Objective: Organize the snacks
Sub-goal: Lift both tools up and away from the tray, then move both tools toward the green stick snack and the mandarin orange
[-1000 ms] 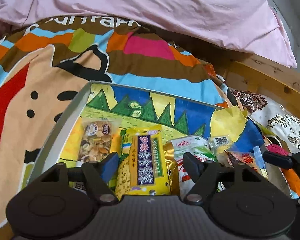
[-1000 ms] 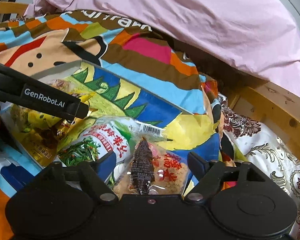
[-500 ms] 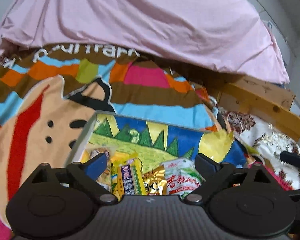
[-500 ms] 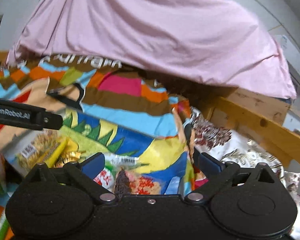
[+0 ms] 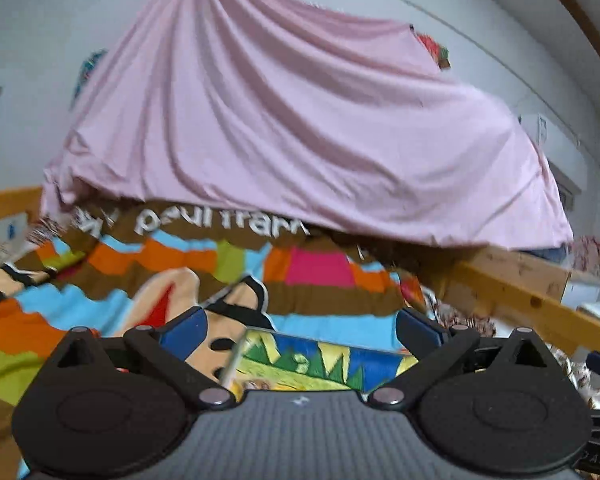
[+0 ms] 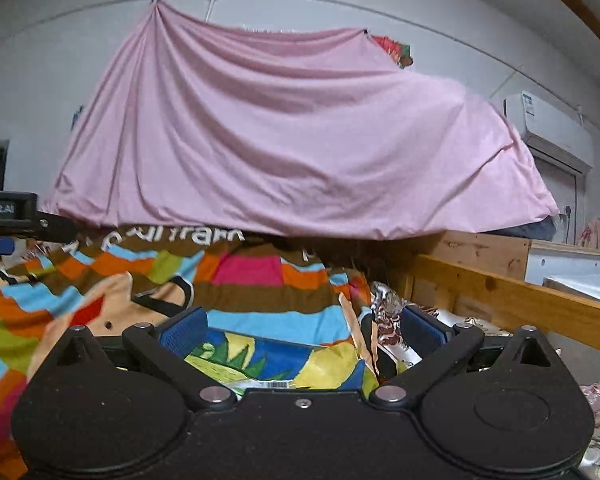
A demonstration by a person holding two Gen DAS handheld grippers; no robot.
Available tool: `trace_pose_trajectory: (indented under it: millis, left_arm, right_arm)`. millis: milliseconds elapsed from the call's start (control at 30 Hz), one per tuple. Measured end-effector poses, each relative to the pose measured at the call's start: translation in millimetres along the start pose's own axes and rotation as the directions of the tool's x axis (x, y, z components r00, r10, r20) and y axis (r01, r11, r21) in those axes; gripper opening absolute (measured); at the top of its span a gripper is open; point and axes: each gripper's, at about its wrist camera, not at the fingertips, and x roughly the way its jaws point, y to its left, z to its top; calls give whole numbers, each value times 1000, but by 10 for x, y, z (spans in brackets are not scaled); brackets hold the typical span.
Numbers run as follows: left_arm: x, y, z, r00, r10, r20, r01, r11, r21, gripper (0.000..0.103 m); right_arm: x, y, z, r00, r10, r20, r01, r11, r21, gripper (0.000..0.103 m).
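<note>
My left gripper (image 5: 300,326) is open and empty, tilted up over the colourful box (image 5: 312,354) that lies on the striped blanket (image 5: 312,272). Only the box's far edge shows below it; the snack packets are hidden behind the gripper body. My right gripper (image 6: 302,330) is open and empty too, raised over the same box (image 6: 260,352). A packet edge with a barcode (image 6: 272,385) peeks out just above its body. Part of the left gripper (image 6: 8,212) shows at the left edge of the right wrist view.
A pink sheet (image 6: 284,140) hangs over the back of the bed. A wooden bed rail (image 6: 500,292) runs along the right. A patterned satin cloth (image 6: 396,312) lies beside the box. An air conditioner (image 6: 548,124) is on the far wall.
Both grippers have lifted and tilted upward, away from the box. The snack packets seen between the fingers earlier have dropped out of view. Both stay open.
</note>
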Motion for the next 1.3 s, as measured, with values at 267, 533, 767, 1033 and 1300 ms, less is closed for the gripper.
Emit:
trace_pose_trajectory:
  millis: [267, 533, 767, 1033, 1300]
  left_arm:
    - [-668, 86, 25, 997, 67, 27, -67, 998, 2, 103]
    - [-1225, 53, -263, 995, 101, -19, -99, 994, 53, 103]
    - [-1533, -21, -462, 992, 100, -80, -94, 993, 76, 103]
    - [-1648, -76, -670, 981, 94, -168, -75, 990, 115, 103]
    - [-1607, -111, -782, 964, 103, -244, -71, 988, 139, 103]
  right_arm:
    - [-616, -2, 41, 999, 38, 34, -39, 999, 25, 102]
    - [-1125, -2, 15, 997, 70, 26, -71, 996, 50, 102]
    - [-1401, 39, -61, 997, 81, -17, -81, 996, 25, 102]
    - [-1499, 107, -193, 990, 90, -113, -88, 996, 20, 102]
    - [-1440, 241, -309, 973, 108, -205, -112, 994, -7, 102]
